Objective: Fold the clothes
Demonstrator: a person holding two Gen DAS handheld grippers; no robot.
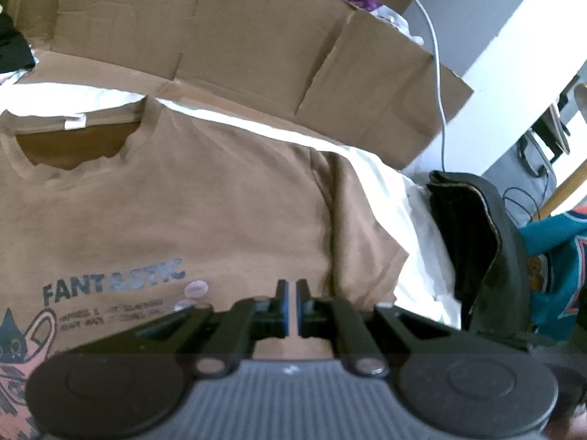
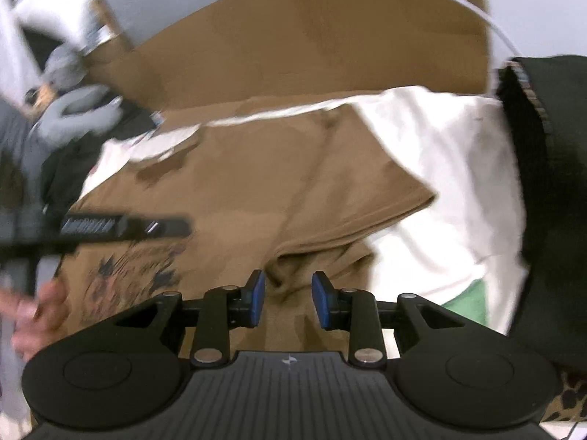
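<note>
A brown T-shirt (image 1: 183, 201) with a "FANTASTIC" print lies front up and flat on a white sheet (image 1: 414, 227), its collar at the far left. My left gripper (image 1: 292, 293) hovers over the chest beside the print, jaws shut with nothing between them. In the right wrist view the shirt's (image 2: 256, 183) short sleeve spreads to the right. My right gripper (image 2: 288, 293) stands open just above a bunched fold of brown cloth under the sleeve; the pads do not press on it. The left gripper (image 2: 128, 227) shows blurred at the left, with a hand (image 2: 36, 315) below it.
A flattened cardboard sheet (image 1: 256, 36) stands behind the shirt. A black garment (image 1: 469, 238) lies at the sheet's right edge with a teal jersey (image 1: 557, 256) beyond it. A white cable (image 1: 436, 73) hangs down at the back. A green patch (image 2: 469, 300) shows on the sheet.
</note>
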